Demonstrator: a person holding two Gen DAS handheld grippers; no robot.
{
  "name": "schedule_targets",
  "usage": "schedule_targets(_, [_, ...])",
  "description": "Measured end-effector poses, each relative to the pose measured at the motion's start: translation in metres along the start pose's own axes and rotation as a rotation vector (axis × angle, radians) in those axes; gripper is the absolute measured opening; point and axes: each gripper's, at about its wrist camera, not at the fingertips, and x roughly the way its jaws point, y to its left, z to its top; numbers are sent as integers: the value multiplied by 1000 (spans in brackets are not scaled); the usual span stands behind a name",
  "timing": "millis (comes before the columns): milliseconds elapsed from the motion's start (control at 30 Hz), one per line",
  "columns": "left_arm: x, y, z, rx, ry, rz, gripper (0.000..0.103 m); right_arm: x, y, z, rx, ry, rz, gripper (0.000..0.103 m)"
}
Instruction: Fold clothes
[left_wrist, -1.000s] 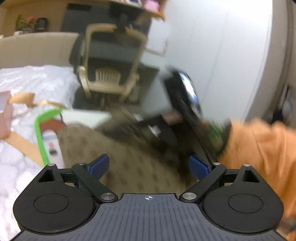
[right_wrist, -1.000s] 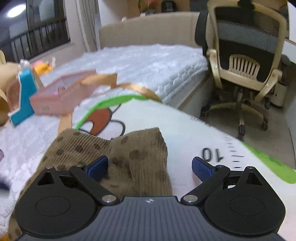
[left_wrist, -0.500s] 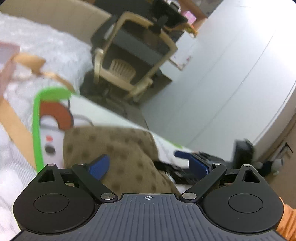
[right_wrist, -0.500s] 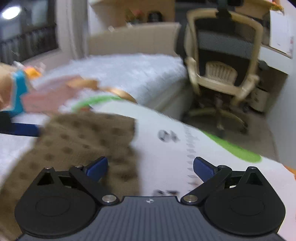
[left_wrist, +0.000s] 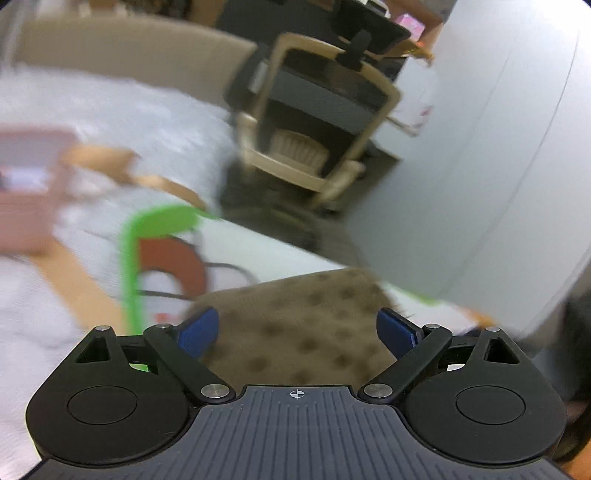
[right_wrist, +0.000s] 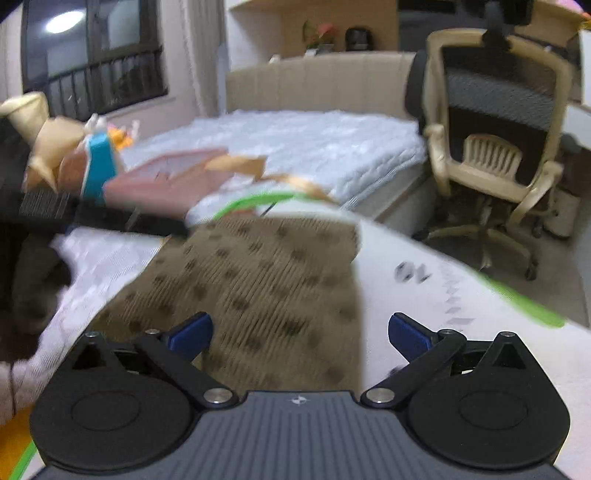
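Note:
A brown corduroy garment with dark spots (left_wrist: 306, 325) (right_wrist: 258, 288) lies flat on a white play mat with a green border (left_wrist: 258, 258) (right_wrist: 424, 302). My left gripper (left_wrist: 297, 330) hangs open just above the garment's near part, nothing between its blue pads. My right gripper (right_wrist: 299, 332) is open too, over the garment's near right edge, its right pad above bare mat. In the right wrist view the left tool shows as a dark blurred bar (right_wrist: 110, 218) at the garment's far left corner.
A white quilted bed (right_wrist: 314, 147) with a beige headboard lies behind the mat. A pink box with tan ribbon (right_wrist: 166, 184) (left_wrist: 29, 192) and plush toys (right_wrist: 74, 155) sit at the left. An office chair (right_wrist: 495, 147) (left_wrist: 314, 129) stands beyond the mat's edge.
The left gripper has swung from the floor and chair back over the garment. The right gripper has drawn back, and the garment now lies spread flatter. Both stayed open.

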Motion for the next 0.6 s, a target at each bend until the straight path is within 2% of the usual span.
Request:
schedule_targets(167, [-17,-16,-26,136,7,147,96,10,-13,21,21,-79,-136,102])
schedule_targets(267, [-15,-16,-31,167,8,164,98,40,-25,32,51,-78,-241,102])
schedule_targets(400, [-8,-13,-30,132,19,141,100,77,-37,25,57,29,-242,102])
schedule_targets(500, [-16,-17,-33,113,4,148,99,58,-40,17,75,7,-245,102])
schedule_targets(600, [-38,-32,-47,118,-22,176,99,19,-40,3,92,-19,-226,103])
